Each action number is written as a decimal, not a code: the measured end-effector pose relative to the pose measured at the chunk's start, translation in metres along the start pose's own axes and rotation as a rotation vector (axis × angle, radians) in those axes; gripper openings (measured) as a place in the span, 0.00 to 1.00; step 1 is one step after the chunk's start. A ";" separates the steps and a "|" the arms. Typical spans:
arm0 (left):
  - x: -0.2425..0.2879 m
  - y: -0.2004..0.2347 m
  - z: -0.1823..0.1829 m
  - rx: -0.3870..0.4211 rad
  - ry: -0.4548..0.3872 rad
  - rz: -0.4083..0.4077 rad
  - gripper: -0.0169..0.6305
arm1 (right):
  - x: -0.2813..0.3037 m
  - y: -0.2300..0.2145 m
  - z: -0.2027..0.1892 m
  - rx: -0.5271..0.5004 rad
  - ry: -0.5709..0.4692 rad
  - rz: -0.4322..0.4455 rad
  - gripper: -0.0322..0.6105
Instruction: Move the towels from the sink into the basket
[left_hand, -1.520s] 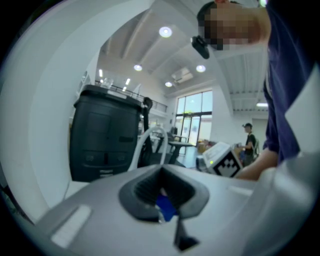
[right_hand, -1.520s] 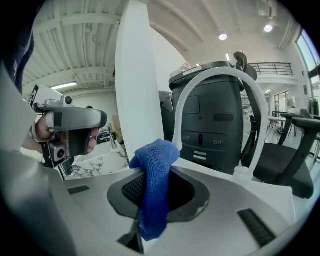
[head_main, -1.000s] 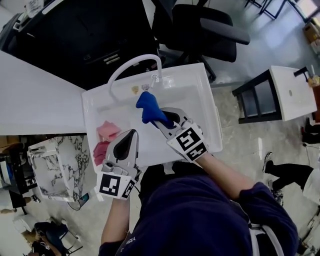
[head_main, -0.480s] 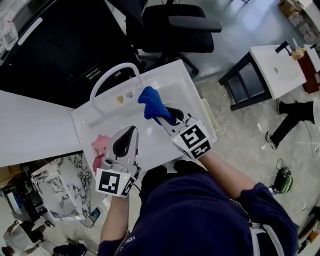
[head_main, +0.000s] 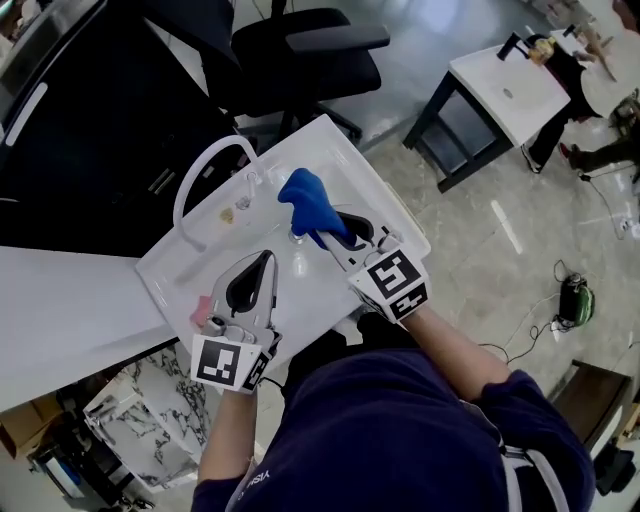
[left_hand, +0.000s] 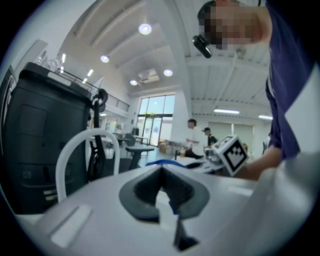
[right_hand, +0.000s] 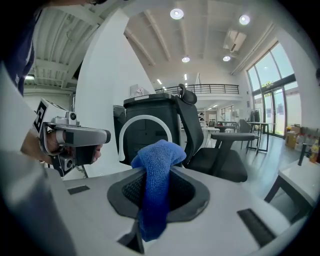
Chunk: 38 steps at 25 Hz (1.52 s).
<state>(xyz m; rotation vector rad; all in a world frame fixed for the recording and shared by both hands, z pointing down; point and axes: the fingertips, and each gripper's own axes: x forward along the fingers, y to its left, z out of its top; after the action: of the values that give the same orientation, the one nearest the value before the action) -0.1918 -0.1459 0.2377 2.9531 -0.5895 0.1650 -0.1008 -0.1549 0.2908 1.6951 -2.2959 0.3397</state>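
Observation:
My right gripper is shut on a blue towel, which it holds up over the middle of the white sink. In the right gripper view the blue towel bulges above the jaws and hangs down between them. My left gripper hovers over the sink's near left part with its jaws together and nothing in them; in its own view the left gripper shows its dark pads meeting at the tip. A pink towel lies in the sink's left corner, partly hidden by the left gripper.
A white arched faucet rises at the sink's far rim. A marble-patterned basket stands on the floor, lower left. A white counter adjoins the sink on the left. Beyond are a black office chair and a small black-legged table.
The right gripper has risen and shifted a little with the blue towel. The left gripper has turned slightly and now covers more of the pink towel. The head view has swung round.

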 end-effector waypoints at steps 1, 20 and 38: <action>0.000 -0.002 0.000 0.003 -0.001 -0.022 0.03 | -0.003 0.001 0.000 0.003 -0.002 -0.018 0.16; 0.042 -0.056 0.003 0.040 0.001 -0.238 0.03 | -0.064 -0.033 -0.008 0.035 -0.043 -0.202 0.16; 0.166 -0.157 -0.007 0.060 0.064 -0.198 0.03 | -0.134 -0.160 -0.057 0.099 -0.046 -0.145 0.16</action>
<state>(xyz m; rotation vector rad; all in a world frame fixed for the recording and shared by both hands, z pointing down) 0.0211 -0.0636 0.2502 3.0272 -0.2859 0.2603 0.0944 -0.0625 0.3020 1.9244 -2.2046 0.3929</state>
